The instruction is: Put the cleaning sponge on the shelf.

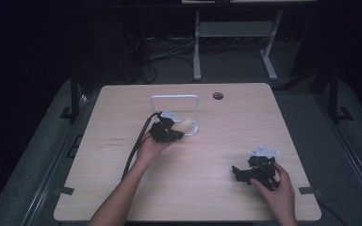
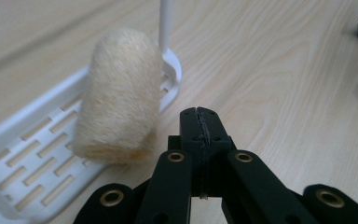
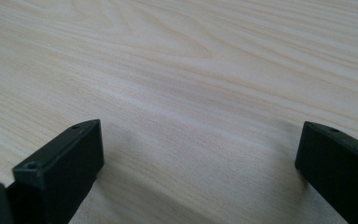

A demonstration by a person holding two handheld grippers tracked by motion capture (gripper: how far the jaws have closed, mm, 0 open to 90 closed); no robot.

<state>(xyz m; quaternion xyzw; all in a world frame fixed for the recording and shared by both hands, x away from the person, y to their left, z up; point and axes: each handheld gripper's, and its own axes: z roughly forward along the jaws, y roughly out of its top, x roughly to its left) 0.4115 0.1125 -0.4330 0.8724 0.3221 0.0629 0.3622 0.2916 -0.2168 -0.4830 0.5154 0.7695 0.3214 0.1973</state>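
Note:
A cream fuzzy roll (image 2: 119, 100) lies on the end of a white slotted tray (image 2: 25, 158), next to a thin white upright post (image 2: 164, 23). My left gripper (image 2: 200, 122) is shut with nothing between its jaws, just right of the roll and apart from it. From above, the left gripper (image 1: 180, 135) sits by the roll (image 1: 186, 124) at the foot of a white wire frame (image 1: 175, 97). My right gripper (image 1: 238, 173) rests low over the table near the front right. Its jaws (image 3: 200, 140) stand wide open over bare wood.
The light wooden table (image 1: 122, 188) has a round cable hole (image 1: 218, 96) near its far edge. A black cable (image 1: 139, 143) trails from the left gripper along the forearm. Dark floor and a white desk frame (image 1: 197, 47) lie beyond the table.

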